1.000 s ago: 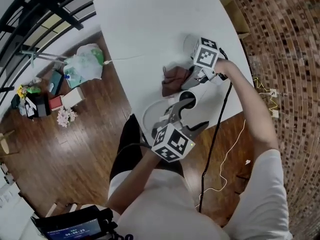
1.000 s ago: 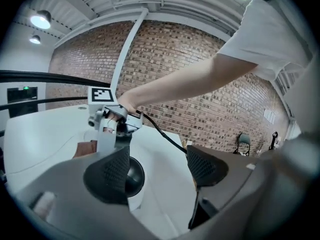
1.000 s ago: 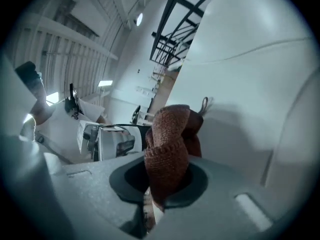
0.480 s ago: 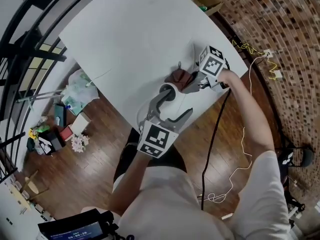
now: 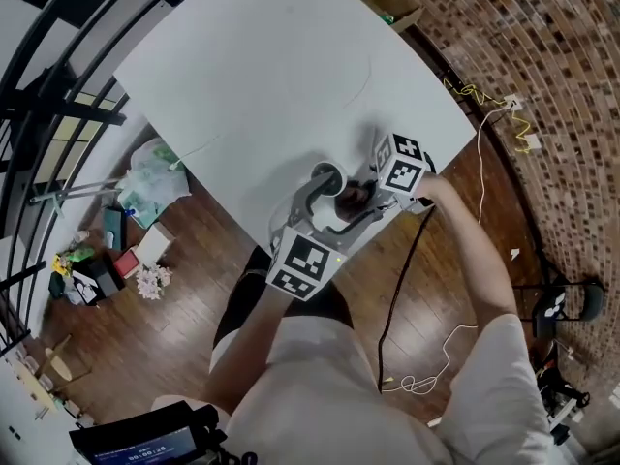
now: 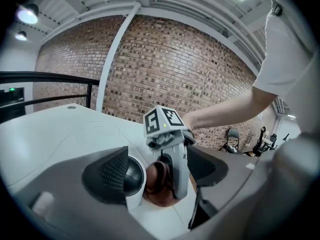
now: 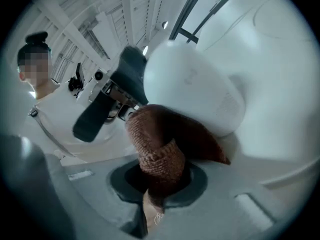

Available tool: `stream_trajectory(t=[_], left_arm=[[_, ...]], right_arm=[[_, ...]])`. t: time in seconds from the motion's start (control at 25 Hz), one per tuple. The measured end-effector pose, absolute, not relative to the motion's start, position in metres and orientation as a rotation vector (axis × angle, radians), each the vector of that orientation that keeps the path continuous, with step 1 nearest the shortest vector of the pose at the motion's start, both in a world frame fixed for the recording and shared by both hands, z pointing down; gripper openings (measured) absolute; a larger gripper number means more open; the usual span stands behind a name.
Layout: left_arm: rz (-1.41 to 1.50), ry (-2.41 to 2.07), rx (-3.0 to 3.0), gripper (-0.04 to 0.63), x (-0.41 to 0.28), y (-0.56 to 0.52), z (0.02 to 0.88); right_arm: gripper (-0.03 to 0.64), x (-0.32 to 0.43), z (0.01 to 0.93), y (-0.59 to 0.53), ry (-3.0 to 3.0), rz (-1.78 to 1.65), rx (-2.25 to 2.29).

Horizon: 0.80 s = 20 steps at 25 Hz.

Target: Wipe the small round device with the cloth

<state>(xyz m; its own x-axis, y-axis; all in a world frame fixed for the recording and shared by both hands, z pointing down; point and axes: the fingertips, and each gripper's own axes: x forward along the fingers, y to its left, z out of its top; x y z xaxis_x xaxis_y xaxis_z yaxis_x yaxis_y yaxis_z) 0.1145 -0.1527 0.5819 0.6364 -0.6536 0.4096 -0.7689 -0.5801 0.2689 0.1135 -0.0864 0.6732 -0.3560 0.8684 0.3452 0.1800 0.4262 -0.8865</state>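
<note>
The small round device [image 5: 327,176] (white shell, dark dome) sits on the white surface [image 5: 242,76] close to its lower edge, just below the middle of the head view. The left claw [image 5: 341,201] reaches it from below with its jaws apart. In the left gripper view one ribbed pad [image 6: 112,171] lies against the dome at the lower left of the frame. The other pad stands off to the right, clear of the device.

Into that gap, from the right side of the head view, comes the right claw [image 6: 175,176], its marker cube [image 6: 162,120] standing just above it. Its jaws are clamped together on a brown cloth [image 7: 160,149]. In the right gripper view the bunched cloth rises from the claw at bottom centre, and its folded end lies against the lower left of the device's white side. The device fills the upper middle of that frame. A dark jaw of the left claw shows just to the device's left there.

A black cable [image 5: 402,279] trails down from the right claw over the wooden floor [image 5: 145,356].
</note>
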Motion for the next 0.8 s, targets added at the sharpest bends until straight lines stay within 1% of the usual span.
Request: stream_trajectory(t=[0.08,0.16,0.28,0.36,0.48,0.6,0.72,0.8], left_arm=[[0.354,-1.102,2.435,0.39,0.118,-0.151,0.577],[0.328,-1.091,2.446,0.389,0.12,-0.15,0.568],[0.306,-1.074,2.463,0.389,0.124,-0.148,0.557],[0.296,-1.067,2.464,0.39,0.13,-0.149,0.555],[0.281,-1.063,2.46,0.39,0.135,-0.151,0.557],[0.244,-1.05,2.455,0.39,0.134,-0.146,0.562],[0.22,-1.038,2.471,0.389,0.133,-0.138,0.563],[0.214,-1.029,2.49,0.364,0.135,-0.134,0.562]], right_arm=[[0.025,0.123,0.662,-0.119,-1.807,0.953,-0.858],[0.025,0.121,0.648,-0.167,-1.836,0.907,-0.772],[0.025,0.087,0.622,-0.227,-1.879,0.835,-0.679],[0.025,0.05,0.609,-0.244,-1.873,0.799,-0.704],[0.025,-0.005,0.606,-0.225,-1.755,0.765,-0.882],[0.025,-0.044,0.62,-0.175,-1.553,0.695,-1.072],[0.026,-0.045,0.635,-0.119,-1.293,0.57,-1.236],[0.026,-0.027,0.643,-0.097,-1.098,0.501,-1.289]])
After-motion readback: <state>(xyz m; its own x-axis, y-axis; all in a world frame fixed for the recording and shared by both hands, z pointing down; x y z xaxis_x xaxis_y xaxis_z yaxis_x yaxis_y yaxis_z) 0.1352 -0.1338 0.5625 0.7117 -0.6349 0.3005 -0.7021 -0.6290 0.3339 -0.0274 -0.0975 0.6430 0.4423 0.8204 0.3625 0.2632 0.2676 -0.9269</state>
